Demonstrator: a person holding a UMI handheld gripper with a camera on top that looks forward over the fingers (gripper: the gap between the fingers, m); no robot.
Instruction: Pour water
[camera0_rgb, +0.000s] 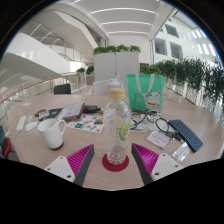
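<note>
A clear plastic water bottle (117, 125) with a white cap and a green label mark stands upright on a red round coaster (116, 161) on the light table (60, 150). My gripper (113, 163) is open, its pink pads (77, 159) at either side of the bottle's base with a gap on each side. The bottle stands between the fingers on its own. A white mug (52, 132) stands on the table to the left, beyond the left finger.
A laptop (66, 109) and papers (88, 124) lie behind the mug. Glasses (150, 121), a dark keyboard (185, 133) and a pink card (156, 140) lie to the right. A green tote bag (146, 90) stands beyond the bottle.
</note>
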